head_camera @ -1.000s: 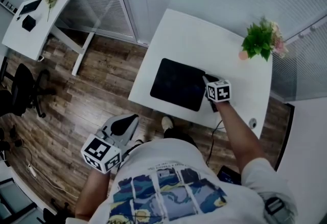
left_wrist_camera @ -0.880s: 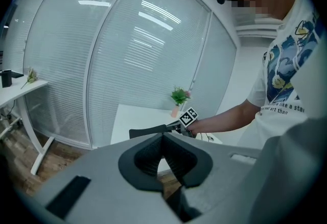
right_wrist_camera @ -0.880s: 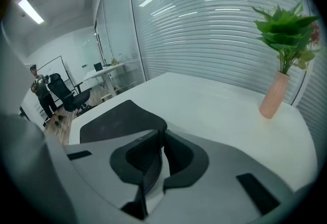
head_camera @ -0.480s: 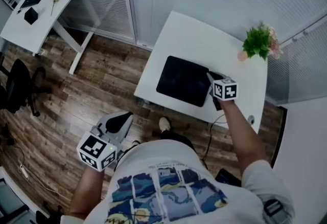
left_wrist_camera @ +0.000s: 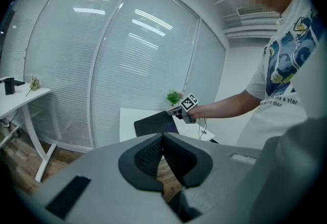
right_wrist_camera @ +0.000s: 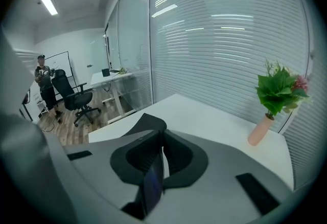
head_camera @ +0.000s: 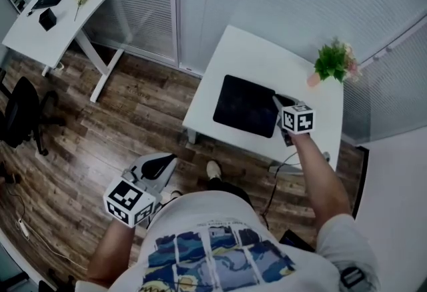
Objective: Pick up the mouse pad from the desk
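The black mouse pad (head_camera: 244,105) hangs over the white desk (head_camera: 257,51), with my right gripper (head_camera: 275,101) shut on its right edge. That gripper's jaws have just been closing a little on the pad. In the right gripper view the pad (right_wrist_camera: 152,186) runs edge-on between the pads and out past them. From the left gripper view the pad (left_wrist_camera: 153,125) tilts above the desk top (left_wrist_camera: 127,118), the right gripper (left_wrist_camera: 172,111) at its far corner. My left gripper (head_camera: 172,158) stays low by my body, over the wooden floor, shut with nothing in it (left_wrist_camera: 163,139).
A pink vase with a green plant (head_camera: 331,61) stands at the desk's far right corner (right_wrist_camera: 278,96). A cable hangs below the desk's near edge (head_camera: 280,174). A second white desk (head_camera: 47,24) and a black office chair (head_camera: 23,117) stand at the left. Glass walls with blinds lie behind.
My right gripper has risen with the mouse pad's edge in it, lifting the pad off the desk. The left gripper has shifted sideways near my body.
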`<control>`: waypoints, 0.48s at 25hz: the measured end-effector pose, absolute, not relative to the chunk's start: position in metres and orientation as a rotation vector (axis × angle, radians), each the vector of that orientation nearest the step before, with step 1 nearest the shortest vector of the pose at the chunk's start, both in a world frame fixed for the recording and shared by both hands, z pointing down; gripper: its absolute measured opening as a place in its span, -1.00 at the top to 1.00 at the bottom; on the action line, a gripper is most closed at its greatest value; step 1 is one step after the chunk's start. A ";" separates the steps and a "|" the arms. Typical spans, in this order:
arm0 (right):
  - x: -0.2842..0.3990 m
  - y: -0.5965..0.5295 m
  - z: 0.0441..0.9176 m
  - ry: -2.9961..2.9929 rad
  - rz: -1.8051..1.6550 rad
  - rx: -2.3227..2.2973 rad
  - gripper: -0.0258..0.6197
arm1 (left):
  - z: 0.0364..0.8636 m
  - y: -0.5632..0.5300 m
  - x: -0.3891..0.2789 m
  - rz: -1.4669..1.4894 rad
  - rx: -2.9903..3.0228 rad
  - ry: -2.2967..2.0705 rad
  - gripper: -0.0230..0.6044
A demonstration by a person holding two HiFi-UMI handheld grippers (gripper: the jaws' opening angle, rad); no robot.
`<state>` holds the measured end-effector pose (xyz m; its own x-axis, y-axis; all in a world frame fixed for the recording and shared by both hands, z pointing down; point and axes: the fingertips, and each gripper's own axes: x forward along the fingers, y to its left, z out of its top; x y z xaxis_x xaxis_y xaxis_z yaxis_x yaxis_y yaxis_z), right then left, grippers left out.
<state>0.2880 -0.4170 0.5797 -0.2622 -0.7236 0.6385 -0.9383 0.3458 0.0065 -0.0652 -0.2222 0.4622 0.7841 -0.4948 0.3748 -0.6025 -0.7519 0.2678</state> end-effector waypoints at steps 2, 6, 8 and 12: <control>0.284 -0.413 0.568 -2.067 0.499 1.445 0.84 | 0.460 -0.214 -0.070 0.396 2.613 -0.825 0.92; 0.271 -0.408 0.538 -2.077 0.435 1.455 0.84 | 0.456 -0.198 -0.083 0.368 2.618 -0.802 0.92; 0.266 -0.406 0.525 -2.081 0.400 1.464 0.84 | 0.456 -0.190 -0.089 0.357 2.617 -0.792 0.92; 0.266 -0.398 0.510 -2.061 0.374 1.476 0.84 | 0.455 -0.175 -0.099 0.338 2.631 -0.786 0.92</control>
<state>0.2658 -0.3980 0.5098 -0.2271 -0.7711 0.5948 -0.9311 0.3510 0.0996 -0.0989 -0.1747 0.4546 0.8152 -0.4769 0.3286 -0.5665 -0.7746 0.2813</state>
